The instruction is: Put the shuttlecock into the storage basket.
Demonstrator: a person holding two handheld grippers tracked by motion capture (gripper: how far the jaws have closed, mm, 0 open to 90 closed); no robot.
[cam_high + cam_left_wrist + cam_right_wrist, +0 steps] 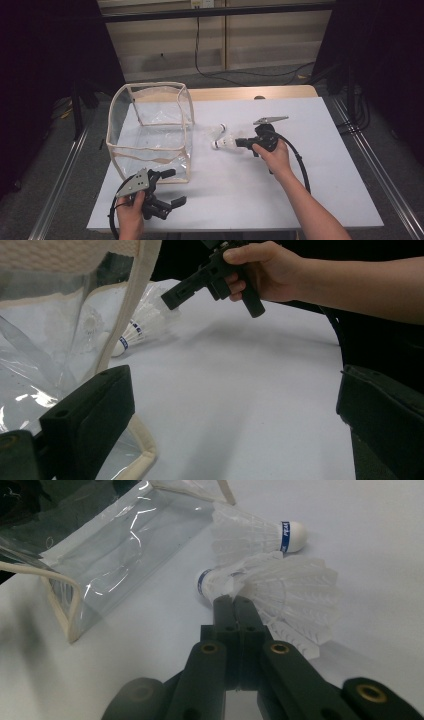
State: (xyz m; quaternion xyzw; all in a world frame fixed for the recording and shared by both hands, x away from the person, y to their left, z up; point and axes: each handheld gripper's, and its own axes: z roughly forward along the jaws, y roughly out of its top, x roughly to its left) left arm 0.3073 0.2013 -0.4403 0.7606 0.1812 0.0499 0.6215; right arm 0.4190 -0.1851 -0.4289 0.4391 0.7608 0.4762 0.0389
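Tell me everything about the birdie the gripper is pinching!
The birdie is a white feather shuttlecock with a round white cork tip and a blue band behind it. It lies on its side on the white table, tip toward the clear bag. The right gripper is shut on its feather skirt near the cork. A second birdie lies right beside it, its tip pointing the other way.

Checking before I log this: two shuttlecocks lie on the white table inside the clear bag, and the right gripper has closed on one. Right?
Not inside: both shuttlecocks lie beside the clear bag on the white table, as the high view shows. The right gripper has closed on the nearer shuttlecock.
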